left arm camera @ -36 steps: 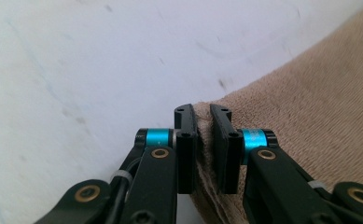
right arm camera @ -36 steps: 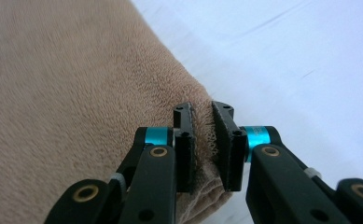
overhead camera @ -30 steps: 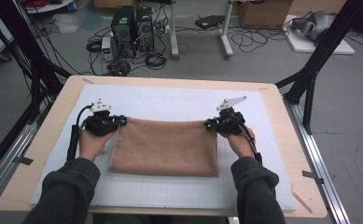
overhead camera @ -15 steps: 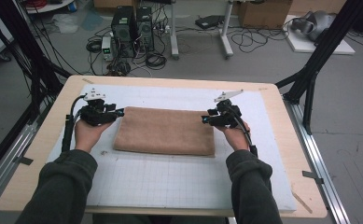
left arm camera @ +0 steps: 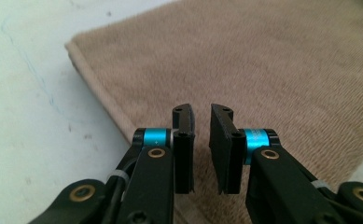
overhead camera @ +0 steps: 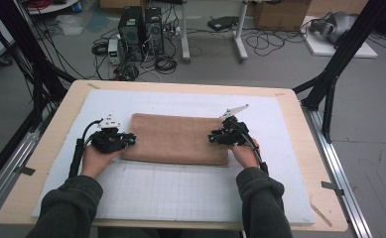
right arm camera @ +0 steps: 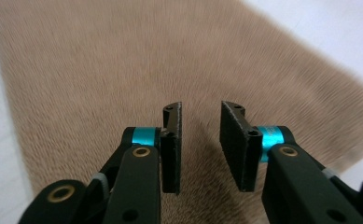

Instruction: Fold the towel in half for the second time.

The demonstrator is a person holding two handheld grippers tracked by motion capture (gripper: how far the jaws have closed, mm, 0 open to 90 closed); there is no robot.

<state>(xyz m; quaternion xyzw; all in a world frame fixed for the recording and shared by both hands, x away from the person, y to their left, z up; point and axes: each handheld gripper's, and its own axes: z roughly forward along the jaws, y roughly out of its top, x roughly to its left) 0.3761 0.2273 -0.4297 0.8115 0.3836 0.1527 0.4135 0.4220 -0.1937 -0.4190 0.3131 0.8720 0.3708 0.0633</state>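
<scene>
Brown towel [overhead camera: 176, 139], folded flat on white worktop [overhead camera: 180, 193]. Left tool [overhead camera: 129, 140], right tool [overhead camera: 214, 138]: low over its ends, jaws just closing, narrowly parted, empty.

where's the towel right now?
High view: the folded brown towel lies flat mid-table on the white mat, between the left gripper at its left edge and the right gripper at its right.
</scene>
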